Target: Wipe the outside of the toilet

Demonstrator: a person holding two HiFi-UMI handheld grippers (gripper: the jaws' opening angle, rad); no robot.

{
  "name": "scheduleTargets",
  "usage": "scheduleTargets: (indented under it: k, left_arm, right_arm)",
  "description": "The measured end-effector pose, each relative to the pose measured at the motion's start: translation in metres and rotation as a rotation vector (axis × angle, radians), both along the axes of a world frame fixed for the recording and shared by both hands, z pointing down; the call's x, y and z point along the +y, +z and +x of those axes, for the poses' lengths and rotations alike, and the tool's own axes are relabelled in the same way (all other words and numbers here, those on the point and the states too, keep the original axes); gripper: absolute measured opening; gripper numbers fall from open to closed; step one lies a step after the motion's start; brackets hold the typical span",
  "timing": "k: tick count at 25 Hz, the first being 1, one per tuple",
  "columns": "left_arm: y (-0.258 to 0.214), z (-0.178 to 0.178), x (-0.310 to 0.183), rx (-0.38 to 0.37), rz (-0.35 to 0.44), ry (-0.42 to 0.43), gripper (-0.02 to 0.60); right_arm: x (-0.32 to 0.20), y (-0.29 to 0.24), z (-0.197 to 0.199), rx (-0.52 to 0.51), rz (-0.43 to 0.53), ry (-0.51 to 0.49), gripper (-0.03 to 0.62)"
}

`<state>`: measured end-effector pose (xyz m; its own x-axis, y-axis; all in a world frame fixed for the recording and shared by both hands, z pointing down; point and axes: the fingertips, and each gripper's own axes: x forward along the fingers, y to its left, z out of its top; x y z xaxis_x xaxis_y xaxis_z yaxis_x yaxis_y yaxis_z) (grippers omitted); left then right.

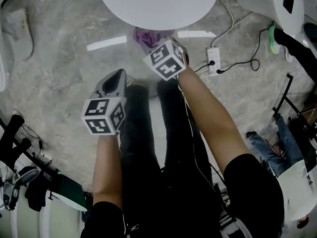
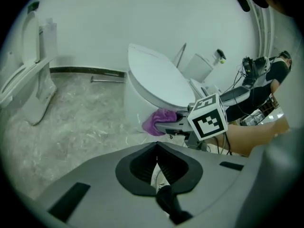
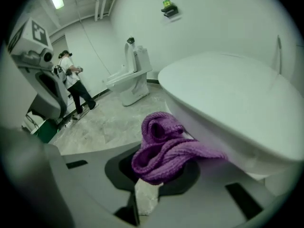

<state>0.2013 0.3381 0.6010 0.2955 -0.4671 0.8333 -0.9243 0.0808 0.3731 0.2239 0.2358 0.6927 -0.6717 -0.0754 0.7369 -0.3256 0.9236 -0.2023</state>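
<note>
Fingers of the right gripper [image 3: 151, 172] pinch a purple knitted cloth [image 3: 166, 148] against the toilet [image 3: 228, 99] bowl's outside; fingers of the left gripper [image 2: 156, 161] are pressed together, empty.

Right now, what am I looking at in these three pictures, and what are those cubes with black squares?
No robot here: a person holds tongs in each hand; the marker cubes belong to them. One picture comes from a camera on the person's head, looking down; the others from cameras riding on each tool. The right tongs grip a purple knitted cloth against the bowl of the white toilet, under its closed lid. The left tongs are shut and empty, above the grey marbled floor.
</note>
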Motion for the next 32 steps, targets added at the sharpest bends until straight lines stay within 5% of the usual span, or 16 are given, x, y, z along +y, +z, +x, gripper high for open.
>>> scheduleTargets:
  k: [12, 23, 32]
  left_arm:
    - [-0.012, -0.112, 0.036, 0.069, 0.056, -0.093, 0.006]
    - [-0.007, -0.184, 0.048, 0.117, 0.064, -0.096, 0.006]
    - [-0.002, -0.21, 0.037, 0.116, 0.071, -0.1, 0.006]
  right_arm:
    - [-0.021, 0.0, -0.098, -0.068, -0.047, 0.46, 0.063]
    - [-0.051, 0.004, -0.146, -0.039, 0.052, 0.64, 0.063]
    - [-0.074, 0.001, -0.163, -0.053, 0.094, 0.758, 0.063]
